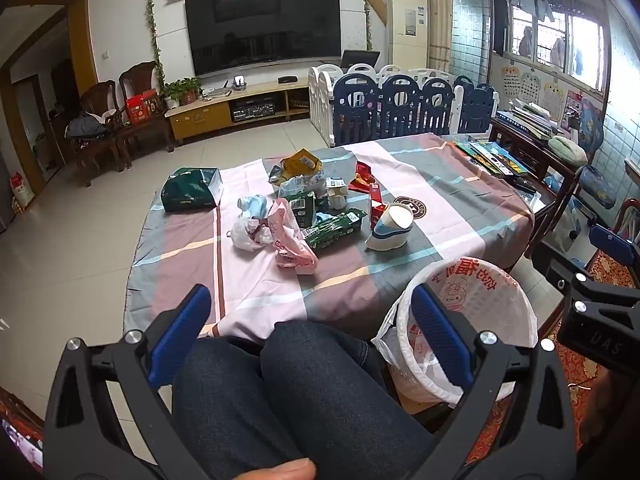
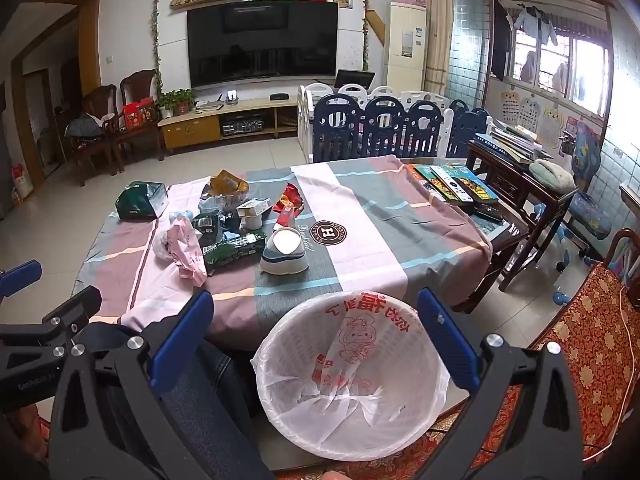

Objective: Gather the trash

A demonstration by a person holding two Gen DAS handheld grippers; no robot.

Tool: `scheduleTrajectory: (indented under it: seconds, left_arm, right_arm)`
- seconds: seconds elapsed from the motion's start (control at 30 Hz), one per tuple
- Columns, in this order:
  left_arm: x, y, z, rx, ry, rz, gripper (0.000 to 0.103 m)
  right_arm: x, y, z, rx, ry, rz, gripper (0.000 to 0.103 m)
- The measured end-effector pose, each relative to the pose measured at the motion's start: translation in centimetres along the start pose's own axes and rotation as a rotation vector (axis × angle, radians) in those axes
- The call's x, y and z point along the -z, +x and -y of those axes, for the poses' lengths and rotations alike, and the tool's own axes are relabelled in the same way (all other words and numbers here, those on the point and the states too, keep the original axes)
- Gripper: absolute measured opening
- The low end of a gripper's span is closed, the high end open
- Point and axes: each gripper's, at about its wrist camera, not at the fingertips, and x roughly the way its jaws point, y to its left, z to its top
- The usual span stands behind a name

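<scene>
A pile of trash lies on the far left of the checked tablecloth [image 1: 256, 280]: a pink plastic bag [image 1: 290, 236], a green wrapper [image 1: 336, 230], a red wrapper [image 1: 364, 178], a yellow bag [image 1: 300, 162], a dark green packet [image 1: 192, 190]. The pile also shows in the right wrist view, with the pink bag [image 2: 186, 250] and the green wrapper [image 2: 234, 250]. A white bin lined with a printed bag [image 2: 352, 376] stands at the table's near edge, also in the left wrist view [image 1: 468, 320]. My left gripper [image 1: 312, 336] is open and empty above the person's knees. My right gripper [image 2: 316, 336] is open and empty above the bin.
A tilted white-and-blue bowl [image 1: 390, 226] sits beside the pile. Books [image 2: 456, 184] lie on the table's far right corner. A dark wood side table [image 2: 520, 184] and a red patterned seat [image 2: 592, 344] are to the right. A blue playpen fence [image 2: 384, 128] stands behind the table.
</scene>
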Motion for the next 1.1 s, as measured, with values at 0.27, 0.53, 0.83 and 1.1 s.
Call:
scheduleTrajectory:
  seconds: [0.27,0.53,0.83,1.1]
  left_arm:
    - [0.0,-0.02,0.03,0.001,-0.002,-0.002,0.1]
    - [0.22,-0.27,0.88,0.007,0.0,-0.006,0.1]
    - [0.08,-0.12,0.41,0.008,-0.003,-0.006,0.1]
    - [0.28,0.13,0.4,0.009,-0.004,-0.009,0.1]
  right_arm:
    - [0.03,0.14,-0.09,0.001,-0.001,-0.001,0.1]
    - [0.24,0.46,-0.44,-0.004,-0.004,-0.004,0.1]
    - [0.36,0.58,-0.46,-0.012,-0.005,-0.008,0.1]
    - [0.3,0.6,-0.45,-0.011,-0.007,-0.006,0.1]
